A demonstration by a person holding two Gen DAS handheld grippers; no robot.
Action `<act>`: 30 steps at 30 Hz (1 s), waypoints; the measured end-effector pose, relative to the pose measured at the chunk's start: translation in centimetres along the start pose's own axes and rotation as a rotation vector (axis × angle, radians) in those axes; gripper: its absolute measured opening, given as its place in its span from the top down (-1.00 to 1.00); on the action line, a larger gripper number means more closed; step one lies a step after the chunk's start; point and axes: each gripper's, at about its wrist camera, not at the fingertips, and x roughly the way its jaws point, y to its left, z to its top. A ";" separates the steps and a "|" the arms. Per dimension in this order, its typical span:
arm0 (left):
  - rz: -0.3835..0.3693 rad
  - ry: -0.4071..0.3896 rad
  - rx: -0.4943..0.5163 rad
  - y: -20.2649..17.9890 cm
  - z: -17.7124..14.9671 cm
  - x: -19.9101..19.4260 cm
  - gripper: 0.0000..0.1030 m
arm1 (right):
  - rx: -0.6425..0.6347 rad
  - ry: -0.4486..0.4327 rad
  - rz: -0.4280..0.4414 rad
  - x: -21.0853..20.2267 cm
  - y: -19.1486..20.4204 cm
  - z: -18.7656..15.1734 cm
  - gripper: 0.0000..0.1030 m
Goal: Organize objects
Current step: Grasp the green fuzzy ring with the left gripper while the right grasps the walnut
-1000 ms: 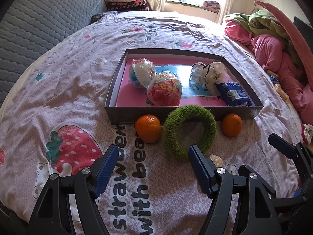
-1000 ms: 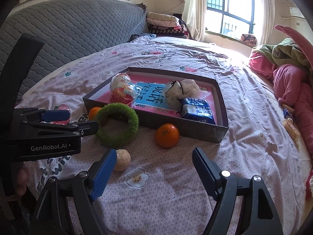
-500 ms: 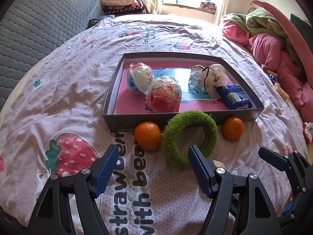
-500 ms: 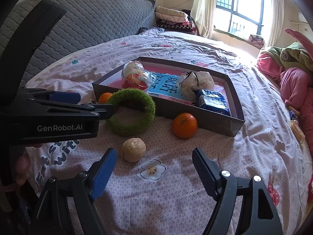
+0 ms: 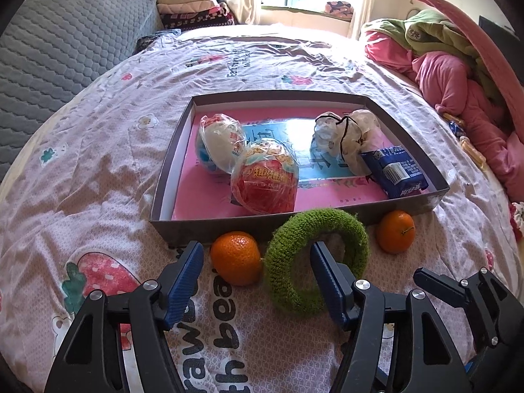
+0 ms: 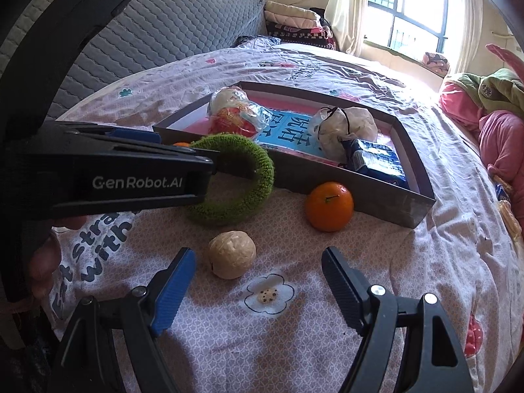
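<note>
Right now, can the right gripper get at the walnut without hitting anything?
Probably yes. The right gripper is open, and the walnut lies on the bedspread just ahead of its fingertips with nothing between. The green ring and the orange sit farther off.

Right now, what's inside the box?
Box: two wrapped toy eggs, a tied white bag, a blue packet, on a pink-blue printed sheet they partly cover.

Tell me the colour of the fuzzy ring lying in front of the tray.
Green: the fuzzy ring shows best in the left wrist view, leaning against the tray's front wall.
</note>
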 end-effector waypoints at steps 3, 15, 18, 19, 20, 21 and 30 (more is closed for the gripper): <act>-0.005 0.000 0.000 0.0 0.1 0.3 -0.16 | -0.006 0.007 0.000 0.4 0.2 0.0 -0.44; 0.012 -0.020 0.042 -0.8 0.7 0.6 0.00 | -0.034 0.028 0.016 1.6 0.8 0.2 0.18; 0.014 -0.025 0.045 -0.9 0.9 0.5 0.26 | -0.054 0.035 0.021 1.6 1.1 0.1 0.33; 0.012 -0.028 0.042 -0.8 1.0 0.4 0.36 | -0.055 0.035 0.024 1.5 1.1 0.0 0.33; 0.007 -0.030 0.035 -0.7 1.1 0.3 0.55 | -0.050 0.034 0.032 1.5 1.0 0.0 0.33; -0.006 -0.027 0.025 -0.6 1.2 0.2 0.62 | -0.040 0.033 0.043 1.4 0.8 0.1 0.33; -0.035 -0.024 -0.008 -0.1 1.2 -0.4 0.72 | -0.003 -0.017 0.045 0.0 -0.1 0.6 0.33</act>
